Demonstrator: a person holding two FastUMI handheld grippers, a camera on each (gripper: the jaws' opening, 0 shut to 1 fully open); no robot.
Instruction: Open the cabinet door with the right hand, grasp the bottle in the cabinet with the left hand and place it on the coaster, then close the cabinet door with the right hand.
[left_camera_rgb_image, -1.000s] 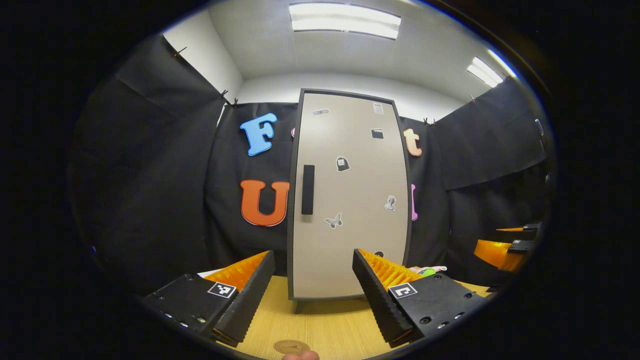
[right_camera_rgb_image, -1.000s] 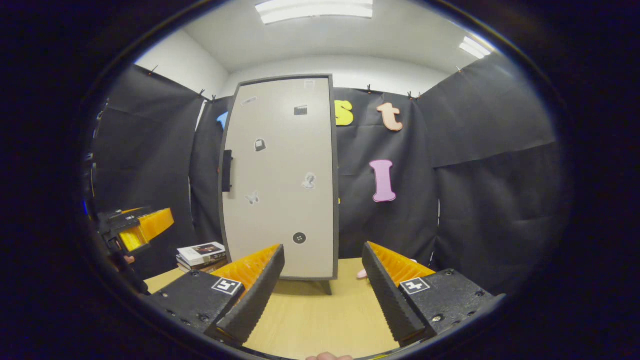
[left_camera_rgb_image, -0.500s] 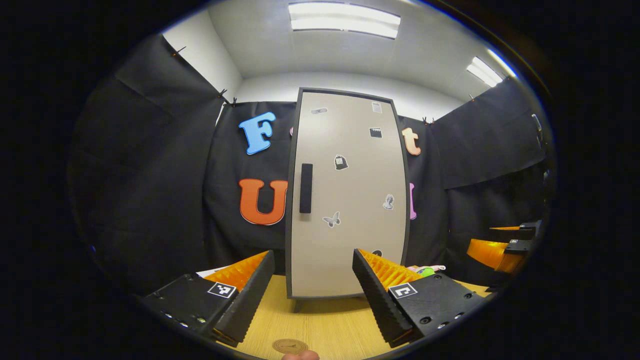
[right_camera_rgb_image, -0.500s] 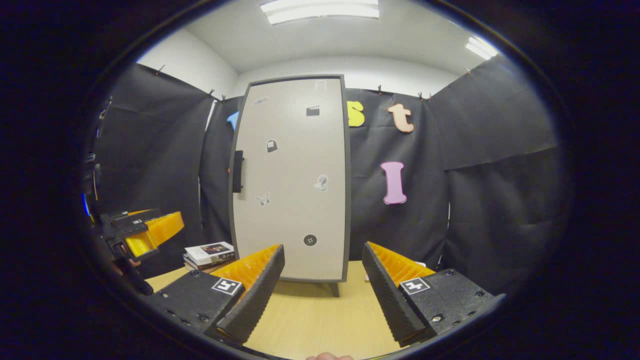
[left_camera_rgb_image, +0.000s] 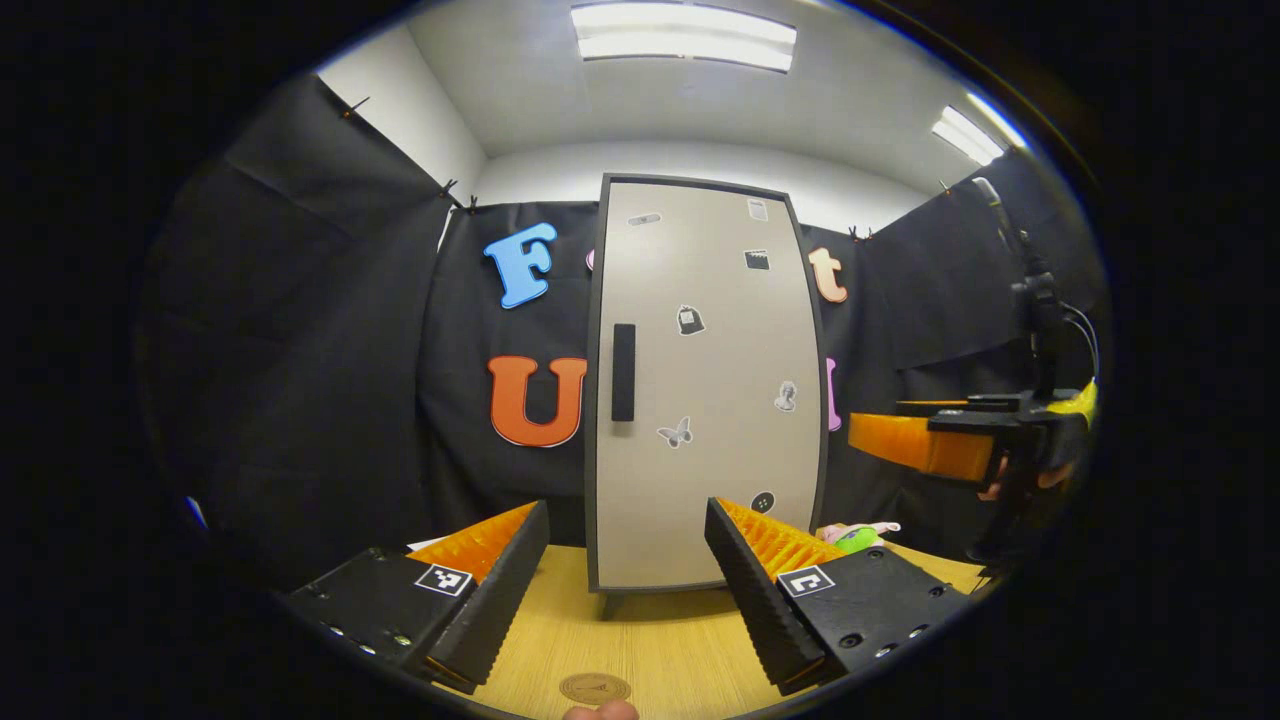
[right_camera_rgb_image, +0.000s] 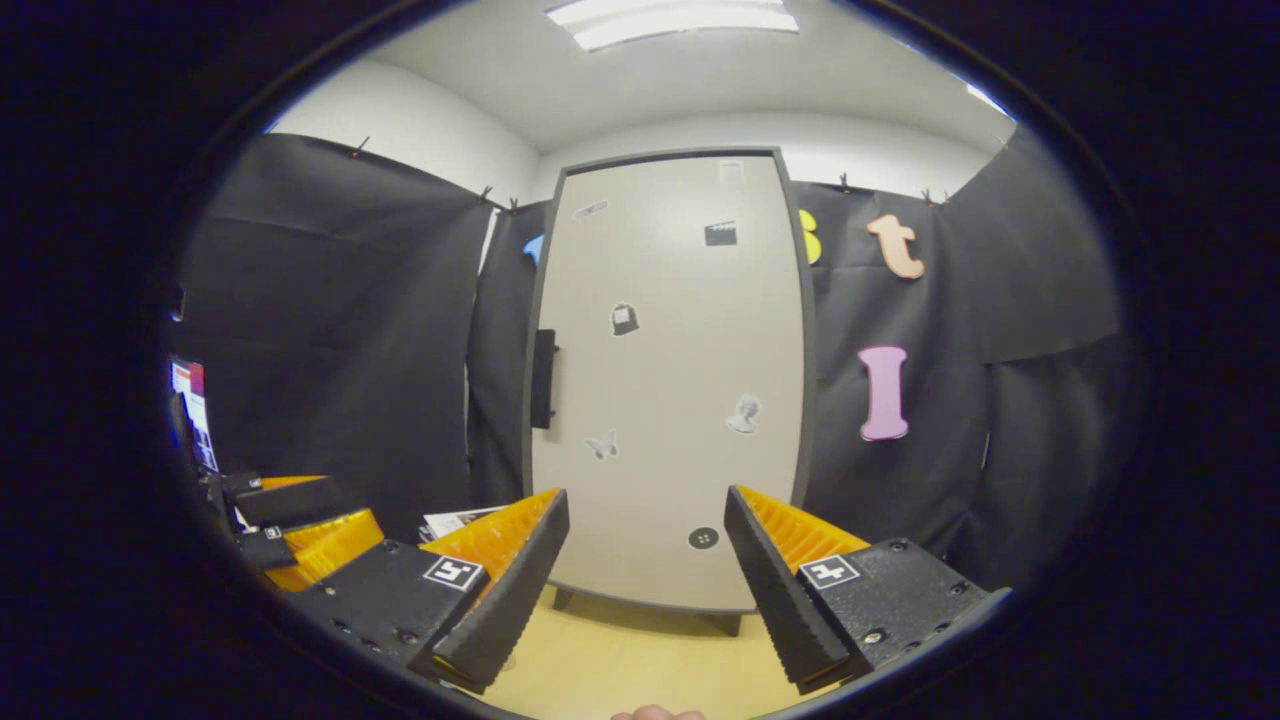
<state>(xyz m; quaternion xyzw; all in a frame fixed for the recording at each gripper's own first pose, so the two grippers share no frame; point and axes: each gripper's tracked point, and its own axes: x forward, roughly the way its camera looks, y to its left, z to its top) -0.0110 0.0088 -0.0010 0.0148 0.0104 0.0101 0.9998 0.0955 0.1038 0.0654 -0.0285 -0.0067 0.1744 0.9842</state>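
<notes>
Wood-grain bench (left_camera_rgb_image: 650, 650) carries the tall grey cabinet (left_camera_rgb_image: 705, 390), and everything else is placed against it. Left of the cabinet in the right gripper view a stack of books (right_camera_rgb_image: 452, 522) lies on the bench. The left tongs (left_camera_rgb_image: 628, 585) hang in front of the cabinet with jaws spread and nothing between them, much as a second ago; the round coaster (left_camera_rgb_image: 594, 688) lies on the bench just below them. The cabinet door is shut, so the bottle is hidden inside. Its dark handle (left_camera_rgb_image: 623, 371) sits on the door's left edge.

Right of the cabinet is where the change lies: the right tongs (left_camera_rgb_image: 905, 440), low at the edge of the left gripper view a second ago, have risen to about handle height. In the right gripper view the cabinet has grown larger between the right tongs' parted, empty jaws. I judge the door-opening step is just starting; the handle (right_camera_rgb_image: 543, 379) is not yet touched.
</notes>
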